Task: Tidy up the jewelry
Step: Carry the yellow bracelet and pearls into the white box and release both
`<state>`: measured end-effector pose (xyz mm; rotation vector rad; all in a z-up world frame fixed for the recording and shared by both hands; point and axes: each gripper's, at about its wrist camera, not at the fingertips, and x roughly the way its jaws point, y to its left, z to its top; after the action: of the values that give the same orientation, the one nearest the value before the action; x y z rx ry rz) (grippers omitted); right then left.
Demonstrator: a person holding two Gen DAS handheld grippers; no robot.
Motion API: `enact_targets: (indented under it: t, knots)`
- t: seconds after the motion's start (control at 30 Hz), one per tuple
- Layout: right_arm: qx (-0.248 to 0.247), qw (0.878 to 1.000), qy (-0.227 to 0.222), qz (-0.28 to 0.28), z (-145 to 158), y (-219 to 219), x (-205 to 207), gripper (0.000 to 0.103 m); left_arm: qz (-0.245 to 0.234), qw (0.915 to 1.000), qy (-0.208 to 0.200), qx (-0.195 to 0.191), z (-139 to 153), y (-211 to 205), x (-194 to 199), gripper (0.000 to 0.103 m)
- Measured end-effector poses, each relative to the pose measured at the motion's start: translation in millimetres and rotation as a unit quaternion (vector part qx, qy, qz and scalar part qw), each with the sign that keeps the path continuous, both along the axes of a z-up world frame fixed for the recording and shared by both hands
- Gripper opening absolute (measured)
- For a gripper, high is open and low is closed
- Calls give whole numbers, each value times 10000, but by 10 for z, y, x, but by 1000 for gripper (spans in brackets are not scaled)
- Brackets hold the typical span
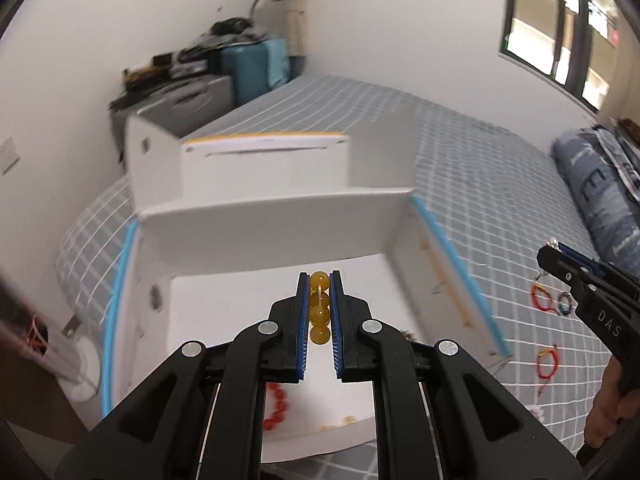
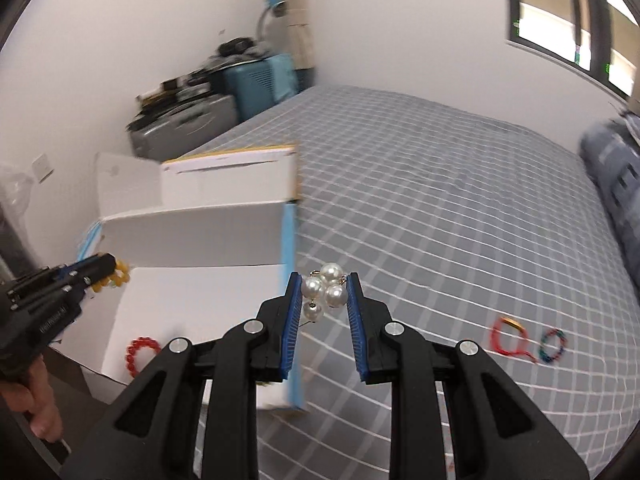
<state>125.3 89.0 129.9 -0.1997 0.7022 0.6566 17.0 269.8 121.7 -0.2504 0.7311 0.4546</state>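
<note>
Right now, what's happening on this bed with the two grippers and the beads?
A person is sorting jewelry into a white box on the bed. The left hand-held gripper is shut on a yellow bead bracelet over the box, where a red bead bracelet already lies. The right hand-held gripper is shut on a pearl cluster above the bedspread. Red and multicoloured string bracelets are on the bed.

An open box (image 1: 276, 216) is sitting on a bed (image 1: 460, 152), near its left edge. A second box (image 1: 264, 146) is standing just behind it. A beaded bracelet (image 2: 141, 353) is lying inside the open box, toward its front. Two cord bracelets (image 2: 507, 337) and a beaded ring (image 2: 552, 345) are lying on the bed to the right of the box. A suitcase (image 2: 256, 80) is standing beyond the bed's far corner, against the wall.
</note>
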Motion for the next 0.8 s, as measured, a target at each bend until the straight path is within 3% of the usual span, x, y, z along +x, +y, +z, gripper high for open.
enact_targets:
  t: [0.3,0.53,0.8]
  knots:
    - [-405,9969,414,536,-372,777,-112,22,324,9987,330,-229,-334,334,-179,9]
    - [-732,9923,797,599,-607,960,-92,22,393,9964,645,-393,-584,460,-149,9]
    - [-892,9890,1033,572,-743,1023,-44,22,370,9957,746,-413,-648,448,-99,9]
